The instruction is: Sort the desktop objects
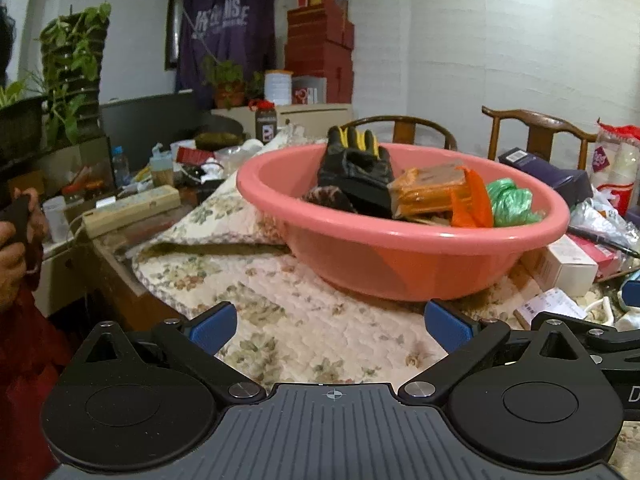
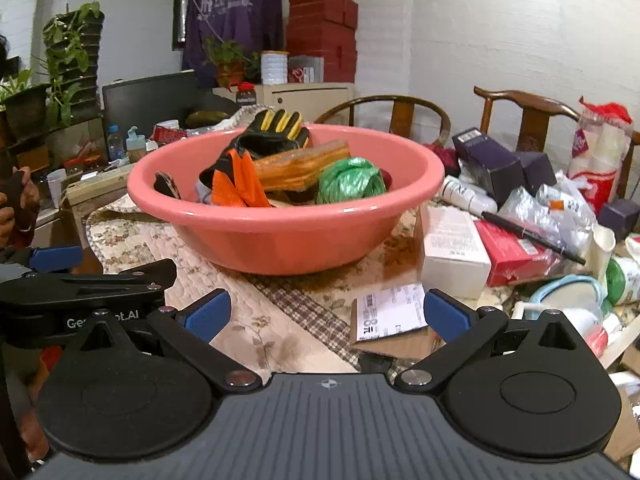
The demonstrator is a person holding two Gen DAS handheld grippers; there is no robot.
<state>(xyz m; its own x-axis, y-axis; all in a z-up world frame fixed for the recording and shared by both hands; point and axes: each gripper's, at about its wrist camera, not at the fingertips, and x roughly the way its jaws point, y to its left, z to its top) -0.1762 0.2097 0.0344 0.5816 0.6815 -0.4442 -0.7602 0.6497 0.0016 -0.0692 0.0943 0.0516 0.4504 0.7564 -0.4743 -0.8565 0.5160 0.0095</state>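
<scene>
My left gripper (image 1: 330, 326) and right gripper (image 2: 327, 316) both gape empty before the pink basin (image 2: 280, 236); reaching in carelessly could tip its piled black glove (image 2: 276, 132) out.

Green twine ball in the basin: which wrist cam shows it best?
Right wrist. The green twine ball sits near the front of the pink basin, mostly unobstructed. In the left wrist view the ball lies at the basin's far right, partly hidden behind the rim and the orange bag.
</scene>
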